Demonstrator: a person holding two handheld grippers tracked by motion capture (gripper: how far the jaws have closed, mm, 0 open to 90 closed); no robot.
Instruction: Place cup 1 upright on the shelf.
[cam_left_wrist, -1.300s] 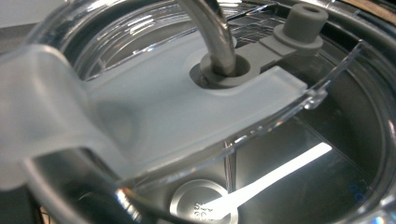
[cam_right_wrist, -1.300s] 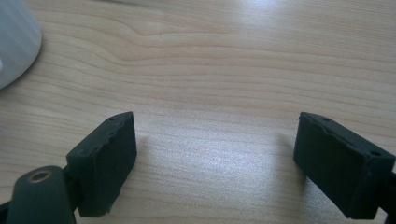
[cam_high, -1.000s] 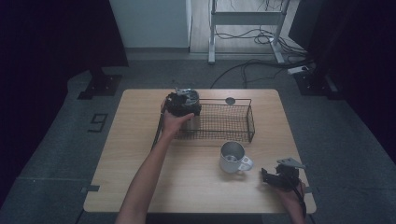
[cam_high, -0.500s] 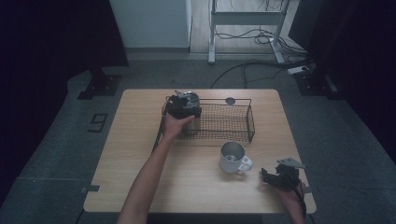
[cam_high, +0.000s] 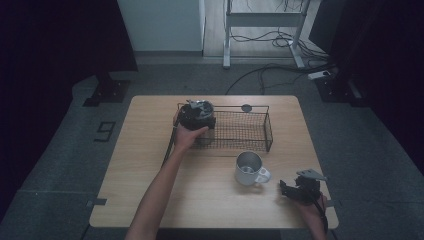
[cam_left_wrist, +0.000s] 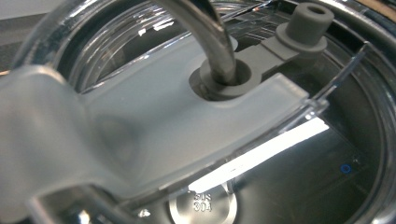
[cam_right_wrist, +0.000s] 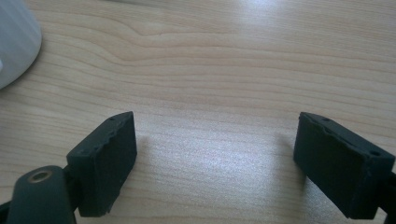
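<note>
Starting at your near edge: your right gripper (cam_high: 286, 189) hovers over bare table (cam_high: 150, 150) beside the mug (cam_high: 249, 167), jaws wide apart and empty, so I'd leave it out of the way. Farther out, your left gripper (cam_high: 197, 114) is at the left end of the wire basket (cam_high: 270, 131), with a clear lid (cam_left_wrist: 154, 135) right against its camera. I can't tell how wide those jaws are or whether they've got it. Go slow and pinch the frosted tab, not the slick rim.

Through my left gripper's camera I read "304", with unclear letters above it, stamped on a round metal disc (cam_left_wrist: 203, 207) just below the clear lid (cam_left_wrist: 289, 154).
</note>
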